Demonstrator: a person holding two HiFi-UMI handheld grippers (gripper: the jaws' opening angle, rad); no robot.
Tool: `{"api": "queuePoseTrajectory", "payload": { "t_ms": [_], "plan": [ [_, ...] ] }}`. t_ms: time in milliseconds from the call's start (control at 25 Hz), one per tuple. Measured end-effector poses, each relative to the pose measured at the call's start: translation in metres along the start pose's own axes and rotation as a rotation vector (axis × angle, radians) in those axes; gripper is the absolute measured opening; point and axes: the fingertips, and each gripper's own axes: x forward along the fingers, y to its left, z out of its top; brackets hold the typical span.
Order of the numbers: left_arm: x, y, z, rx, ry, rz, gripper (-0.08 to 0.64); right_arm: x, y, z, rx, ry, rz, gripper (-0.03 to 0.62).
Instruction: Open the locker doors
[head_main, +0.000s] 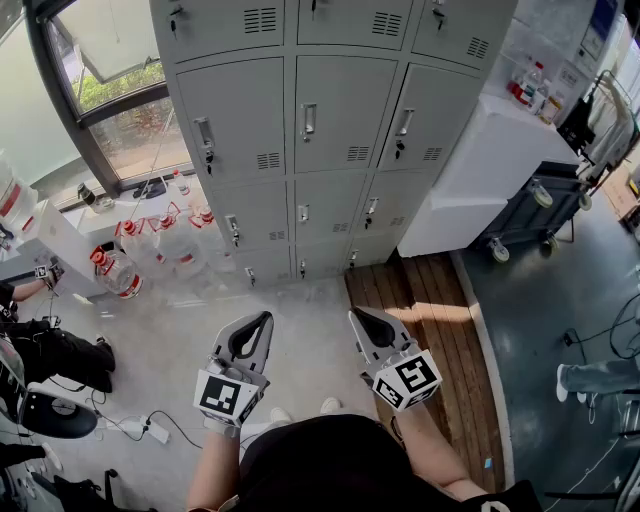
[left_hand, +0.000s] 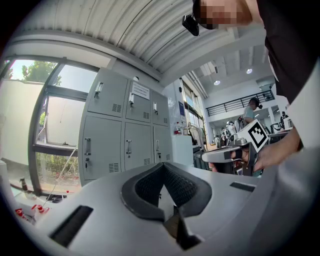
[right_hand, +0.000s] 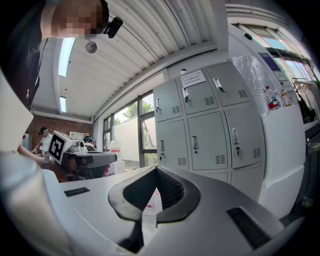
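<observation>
Low in the head view, at the person's waist, two tools were held side by side, one in each hand, both pointing toward the lockers. The left tool (head_main: 263, 321) was clenched, with its two jaws meeting at the tips and nothing between them. The right tool (head_main: 357, 318) was clenched and empty as well, its jaws pressed together. Each carried one cube with square markers at its rear. The two tools were near each other but apart, and neither touched anything.

Ahead of them, across a stretch of pale floor (head_main: 200, 330), stood the grey lockers (head_main: 330, 60), well apart from both tools. Four rows of three locker doors (head_main: 335, 112) showed, twelve in all, with the top row cut off by the frame edge. Every door was shut and flush, and each had one handle and one small vent.

To the left of the lockers stood a cluster of clear jugs with red caps (head_main: 116, 270), too crowded to count, below a large window (head_main: 110, 90). To the right stood one white bench (head_main: 500, 150) with a few bottles (head_main: 530, 85) on top, and beside it one dark cart (head_main: 530, 210) on wheels. One strip of wooden decking (head_main: 430, 330) ran along the floor below the right tool. One seated person (head_main: 55, 352) showed at the left edge.
</observation>
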Motion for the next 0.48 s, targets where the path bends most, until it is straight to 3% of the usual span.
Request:
{"api": "queuePoseTrajectory", "payload": {
  "t_ms": [120, 480],
  "plan": [
    [0.016, -0.008, -0.011, 0.061, 0.016, -0.013, 0.017, -0.004, -0.017, -0.003, 0.002, 0.004, 0.0, 0.028],
    [0.045, -0.032, -0.042, 0.083, 0.101, 0.019, 0.017, -0.008, -0.051, -0.016, 0.026, -0.017, 0.09, 0.029]
  ]
}}
